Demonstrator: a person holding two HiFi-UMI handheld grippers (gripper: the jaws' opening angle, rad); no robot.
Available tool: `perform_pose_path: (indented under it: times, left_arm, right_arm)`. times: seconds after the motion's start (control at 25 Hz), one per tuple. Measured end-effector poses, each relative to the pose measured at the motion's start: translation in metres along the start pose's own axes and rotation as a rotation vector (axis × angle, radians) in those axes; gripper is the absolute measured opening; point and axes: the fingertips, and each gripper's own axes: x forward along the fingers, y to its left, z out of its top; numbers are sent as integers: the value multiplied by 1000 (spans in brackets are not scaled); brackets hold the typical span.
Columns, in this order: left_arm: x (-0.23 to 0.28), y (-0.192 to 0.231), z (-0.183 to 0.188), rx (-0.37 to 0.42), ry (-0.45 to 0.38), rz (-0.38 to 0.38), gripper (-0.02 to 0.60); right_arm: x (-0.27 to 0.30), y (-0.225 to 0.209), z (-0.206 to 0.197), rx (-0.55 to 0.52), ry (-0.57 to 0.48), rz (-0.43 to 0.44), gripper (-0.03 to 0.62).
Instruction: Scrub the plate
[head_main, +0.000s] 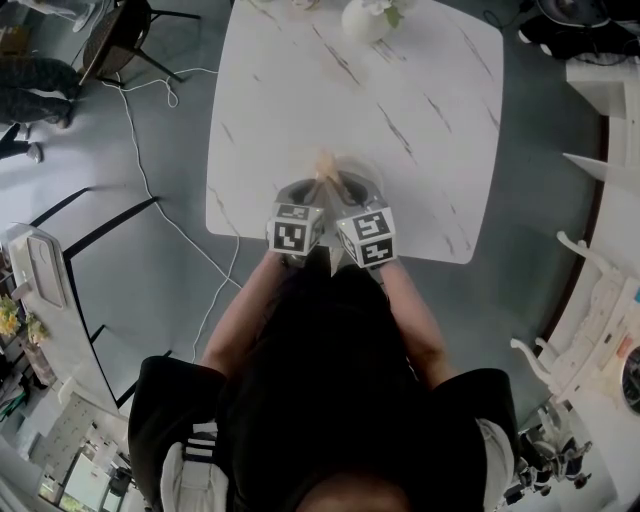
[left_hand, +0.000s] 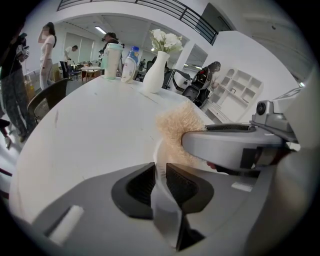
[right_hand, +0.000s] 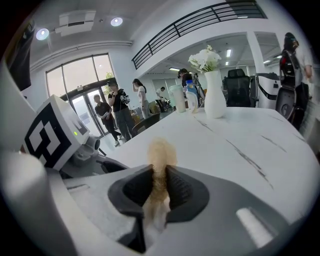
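A pale plate (head_main: 362, 183) lies close to the front edge of the white marble table (head_main: 400, 110). My left gripper (head_main: 303, 203) is shut on the plate's rim, which shows as a thin grey strip (left_hand: 165, 210) between its dark pads. My right gripper (head_main: 345, 203) is shut on a tan fuzzy scrubber (right_hand: 161, 152). The scrubber (head_main: 327, 166) sticks out over the plate. In the left gripper view the scrubber (left_hand: 175, 127) sits just past my left gripper (left_hand: 160, 182), under the right gripper's grey body (left_hand: 235, 145). In its own view my right gripper (right_hand: 160, 187) has the left gripper's marker cube (right_hand: 50, 135) at its left.
A white vase with flowers (head_main: 368, 18) stands at the table's far edge, beside a cup and a bottle (left_hand: 129, 64). A dark chair (head_main: 115, 40) and a white cable (head_main: 150, 180) are on the floor to the left. White shelving (head_main: 600, 300) stands at the right. People stand beyond the table.
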Motion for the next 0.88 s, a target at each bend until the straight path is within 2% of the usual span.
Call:
perform_pose_path:
  times: [0.88]
  left_arm:
    - [3, 1, -4, -21, -17, -12, 74]
  right_arm:
    - [-29, -53, -7, 64, -2, -139, 67]
